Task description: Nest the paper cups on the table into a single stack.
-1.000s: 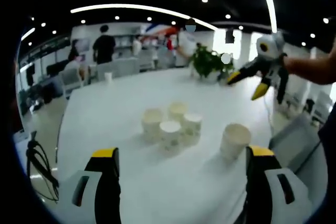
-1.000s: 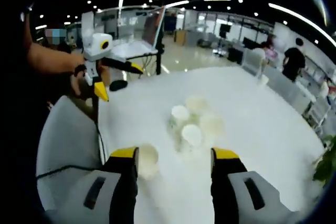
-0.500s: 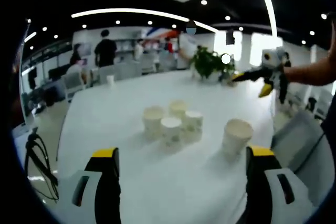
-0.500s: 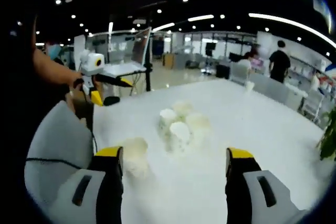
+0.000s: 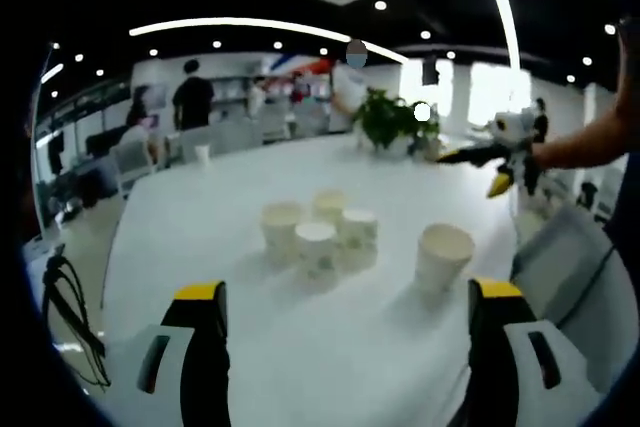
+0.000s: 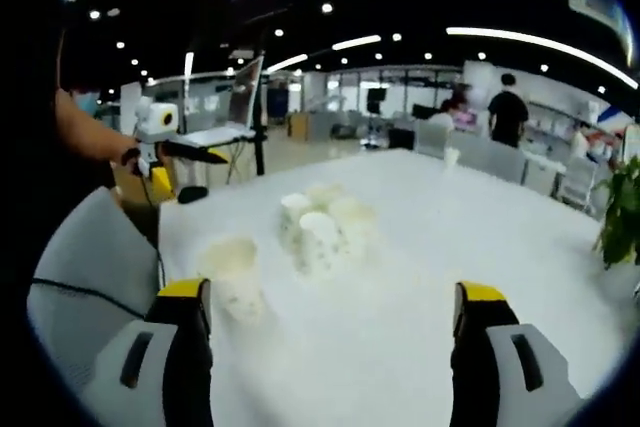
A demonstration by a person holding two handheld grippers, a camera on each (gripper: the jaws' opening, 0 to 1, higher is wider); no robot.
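Right tool [image 6: 330,297] wider now; plant [image 5: 390,119] behind cups [image 5: 318,235].

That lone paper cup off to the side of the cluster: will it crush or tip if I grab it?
The lone paper cup looks thin-walled and empty, so probably light and easily dented. It stands upright on the smooth white table, so a sideways nudge would likely slide or tip it.

A potted plant [image 5: 388,119] stands at the far table edge, near grey chairs [image 5: 215,133] and standing people [image 5: 192,99].
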